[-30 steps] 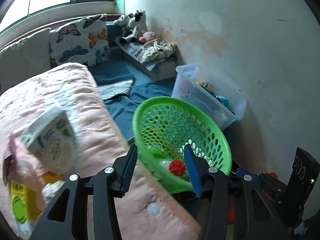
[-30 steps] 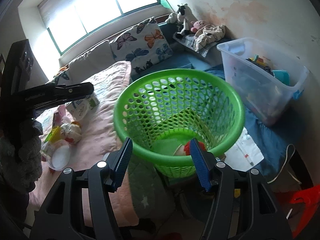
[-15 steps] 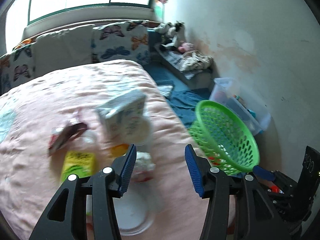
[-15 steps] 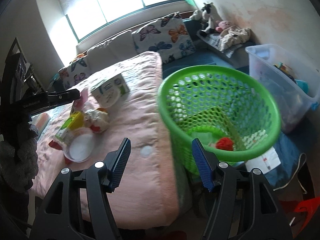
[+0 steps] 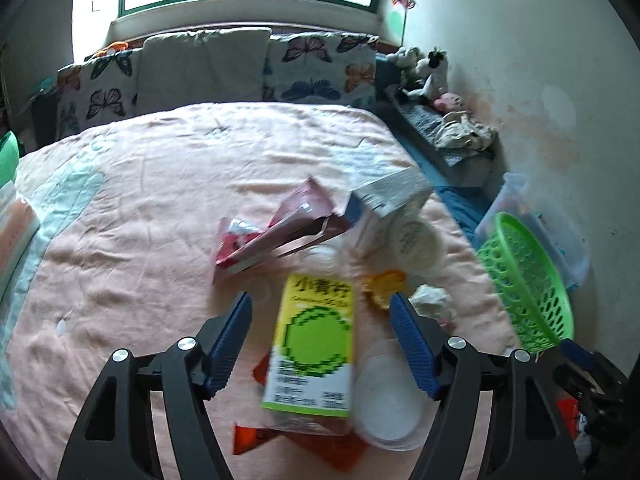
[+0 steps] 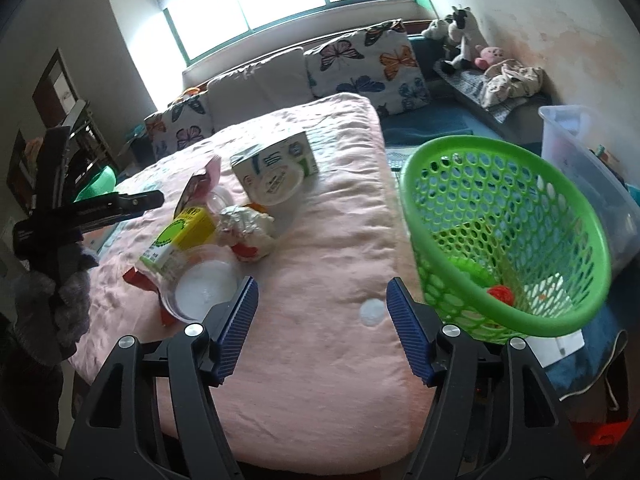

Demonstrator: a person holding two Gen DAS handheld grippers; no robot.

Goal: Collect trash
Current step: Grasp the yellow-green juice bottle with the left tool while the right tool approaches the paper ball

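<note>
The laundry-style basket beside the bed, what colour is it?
Bright green basket, clearest in the right wrist view.

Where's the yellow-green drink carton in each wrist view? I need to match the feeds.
Left wrist: yellow-green drink carton low centre, lying between the open jaws of the left gripper.
Right wrist: same carton at centre-left, in the trash pile.
Shared landmark: green basket beside the bed on the right.

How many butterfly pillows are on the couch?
2 in plain view: one pillow at the couch's right end, another pillow at its left end, with plain cushions between. More could be hidden out of view.
</note>
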